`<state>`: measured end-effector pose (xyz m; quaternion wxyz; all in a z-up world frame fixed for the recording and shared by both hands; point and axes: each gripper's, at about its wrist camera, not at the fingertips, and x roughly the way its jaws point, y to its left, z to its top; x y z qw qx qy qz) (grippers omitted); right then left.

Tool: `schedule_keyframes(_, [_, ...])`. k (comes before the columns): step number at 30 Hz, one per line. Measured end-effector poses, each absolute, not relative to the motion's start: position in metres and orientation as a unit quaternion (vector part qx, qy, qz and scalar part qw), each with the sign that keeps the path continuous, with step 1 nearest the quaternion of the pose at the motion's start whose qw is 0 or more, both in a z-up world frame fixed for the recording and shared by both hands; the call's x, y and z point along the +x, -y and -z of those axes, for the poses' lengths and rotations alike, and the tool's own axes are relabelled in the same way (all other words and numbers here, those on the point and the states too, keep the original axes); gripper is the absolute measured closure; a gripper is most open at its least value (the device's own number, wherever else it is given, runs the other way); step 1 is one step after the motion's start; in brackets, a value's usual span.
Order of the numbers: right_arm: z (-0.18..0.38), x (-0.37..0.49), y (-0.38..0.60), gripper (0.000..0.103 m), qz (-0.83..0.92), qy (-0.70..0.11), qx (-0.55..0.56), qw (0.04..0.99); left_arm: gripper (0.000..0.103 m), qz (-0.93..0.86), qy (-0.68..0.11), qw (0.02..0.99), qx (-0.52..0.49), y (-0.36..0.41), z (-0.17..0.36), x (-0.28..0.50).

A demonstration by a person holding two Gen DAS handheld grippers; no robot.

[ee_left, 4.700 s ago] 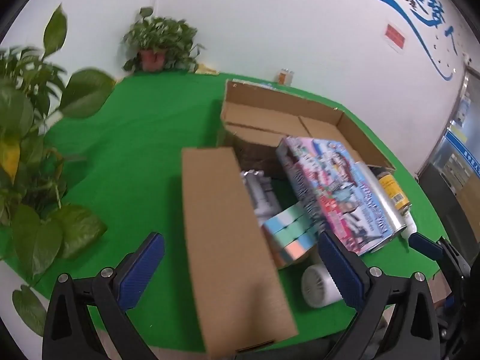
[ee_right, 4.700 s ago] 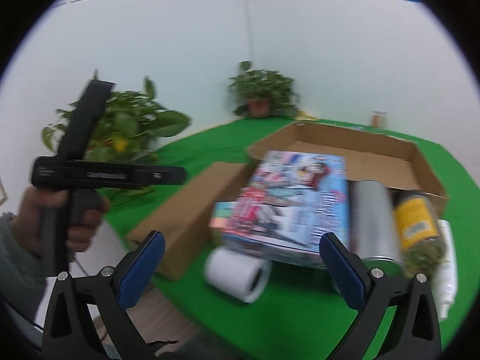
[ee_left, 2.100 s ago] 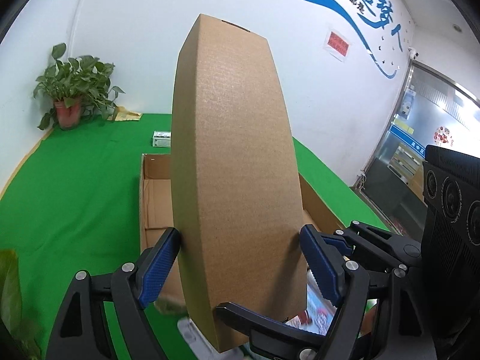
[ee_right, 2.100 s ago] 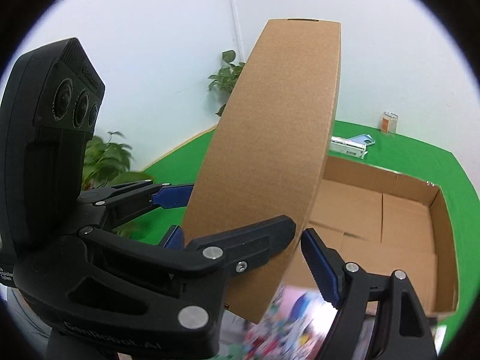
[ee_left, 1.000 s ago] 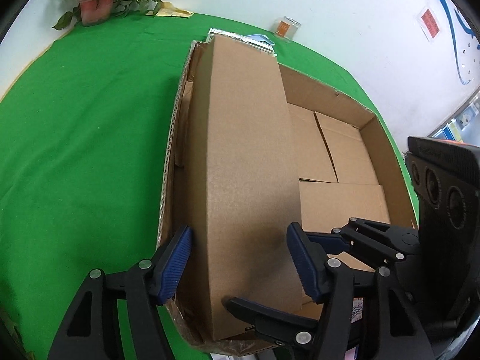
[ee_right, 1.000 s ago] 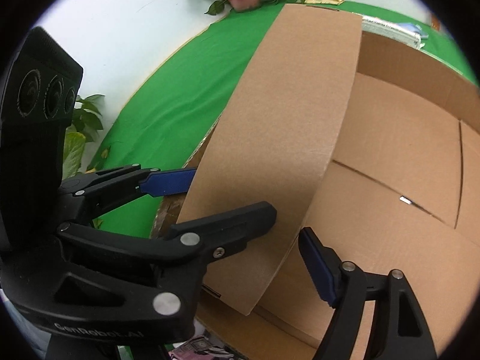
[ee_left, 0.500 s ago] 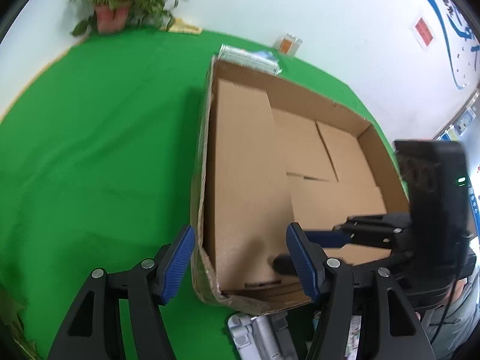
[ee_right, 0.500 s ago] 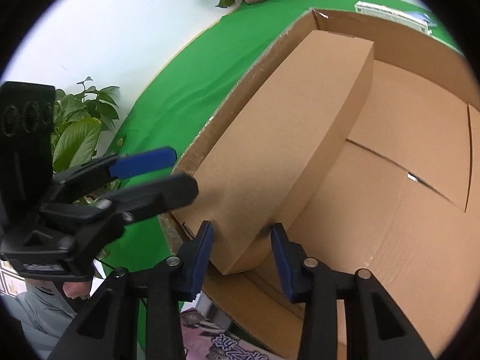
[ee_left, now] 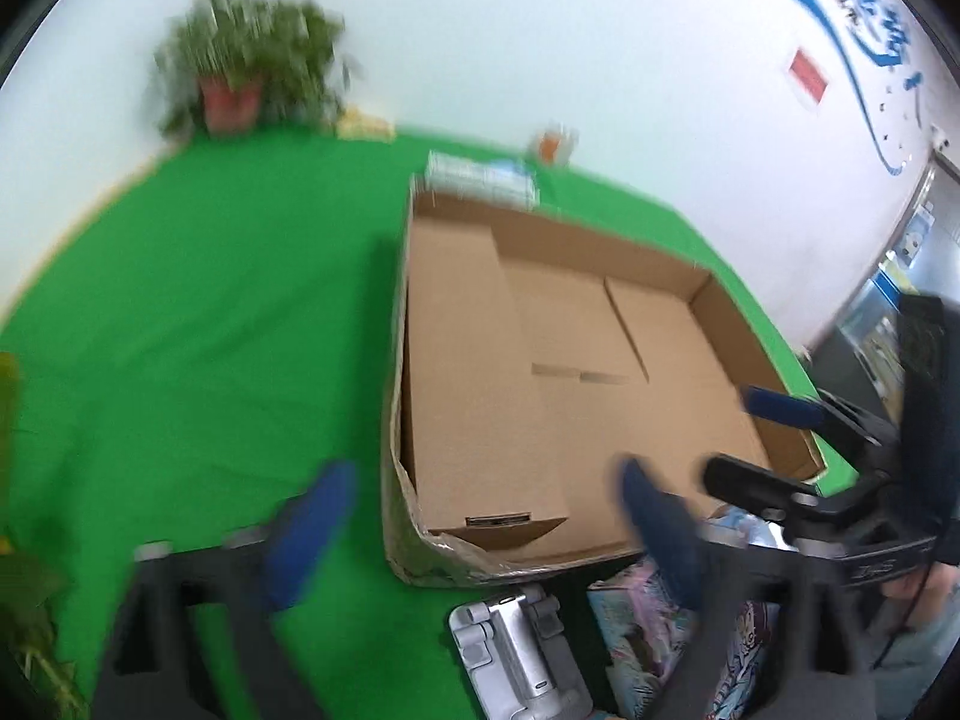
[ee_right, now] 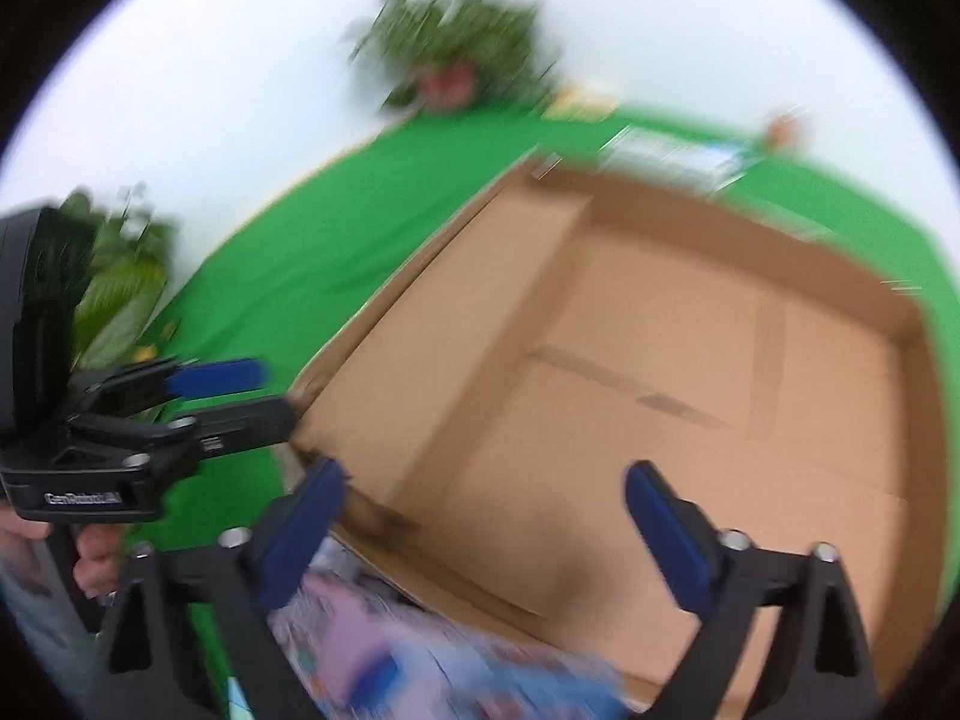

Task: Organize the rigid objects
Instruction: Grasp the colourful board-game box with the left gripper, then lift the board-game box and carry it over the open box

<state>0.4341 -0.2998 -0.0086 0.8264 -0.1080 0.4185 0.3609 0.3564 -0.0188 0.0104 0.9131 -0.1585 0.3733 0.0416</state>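
Note:
A long brown cardboard box [ee_left: 468, 360] [ee_right: 468, 324] lies flat inside a big open cardboard tray [ee_left: 570, 237] [ee_right: 750, 240], along its left wall. My left gripper [ee_left: 483, 525] hangs above the tray's near left corner. Its jaws are opening wide and its pads touch nothing. My right gripper [ee_right: 480, 525] hovers over the tray's near edge, jaws also opening, with nothing held. Each wrist view shows the other gripper: the right gripper [ee_left: 732, 435] at the tray's right side, the left gripper [ee_right: 276, 390] at the tray's left corner. Both views are motion-blurred.
A silver-grey item [ee_left: 510, 648] and a colourful printed box [ee_left: 648, 630] [ee_right: 420, 660] lie in front of the tray on the green table. A flat packet [ee_left: 480, 180] and a small jar [ee_left: 552, 144] sit behind it. A potted plant [ee_left: 240, 78] stands far left.
Both grippers have let go of the long box, opened wide, and pulled back and up. The box stays lying in the tray.

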Motion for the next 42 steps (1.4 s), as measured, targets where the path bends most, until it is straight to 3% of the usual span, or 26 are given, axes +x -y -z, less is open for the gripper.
schedule_keyframes(2, [0.000, 0.411, 0.330, 0.000, -0.338, -0.404, -0.092, 0.845, 0.000, -0.050, -0.332, 0.932, -0.139, 0.039, -0.023, 0.331])
schedule_keyframes(7, [-0.003, 0.375, 0.386, 0.000, -0.290, -0.395, -0.072, 0.869, 0.001, -0.024, -0.328, 0.935, -0.134, 0.079, -0.024, 0.296])
schedule_keyframes(8, [-0.004, 0.371, 0.400, 0.001, -0.289, -0.387, -0.054, 0.874, 0.008, -0.011, -0.329, 0.934, -0.136, 0.086, -0.022, 0.291])
schedule_keyframes(9, [-0.004, 0.367, 0.407, 0.011, -0.289, -0.383, -0.043, 0.876, 0.022, 0.002, -0.332, 0.933, -0.138, 0.092, -0.019, 0.290])
schedule_keyframes(10, [-0.003, 0.360, 0.413, 0.025, -0.289, -0.379, -0.029, 0.879, 0.076, 0.023, -0.347, 0.927, -0.142, 0.100, -0.015, 0.287])
schedule_keyframes(11, [-0.001, 0.355, 0.419, 0.053, -0.286, -0.382, -0.023, 0.879, 0.099, 0.046, -0.372, 0.914, -0.155, 0.106, -0.009, 0.287])
schedule_keyframes(13, [-0.004, 0.346, 0.433, 0.056, -0.288, -0.375, -0.010, 0.881, 0.098, 0.045, -0.373, 0.912, -0.163, 0.115, -0.003, 0.281])
schedule_keyframes(14, [-0.005, 0.341, 0.439, 0.040, -0.290, -0.369, -0.008, 0.883, 0.080, 0.036, -0.365, 0.918, -0.153, 0.121, -0.003, 0.275])
schedule_keyframes(15, [-0.004, 0.336, 0.439, 0.007, -0.289, -0.366, -0.009, 0.884, 0.057, 0.028, -0.365, 0.919, -0.149, 0.125, -0.003, 0.272])
schedule_keyframes(16, [-0.004, 0.330, 0.442, 0.000, -0.291, -0.358, -0.008, 0.887, 0.001, 0.017, -0.371, 0.916, -0.154, 0.126, 0.000, 0.270])
schedule_keyframes(20, [0.001, 0.317, 0.438, 0.001, -0.325, -0.357, -0.021, 0.876, 0.001, 0.031, -0.371, 0.900, -0.226, 0.121, 0.020, 0.267])
schedule_keyframes(29, [0.027, 0.307, 0.415, 0.001, -0.396, -0.394, -0.054, 0.828, 0.001, 0.058, -0.423, 0.868, -0.252, 0.130, 0.057, 0.271])
schedule_keyframes(42, [0.059, 0.306, 0.368, 0.000, -0.422, -0.439, -0.091, 0.788, 0.017, 0.062, -0.468, 0.848, -0.243, 0.130, 0.073, 0.301])
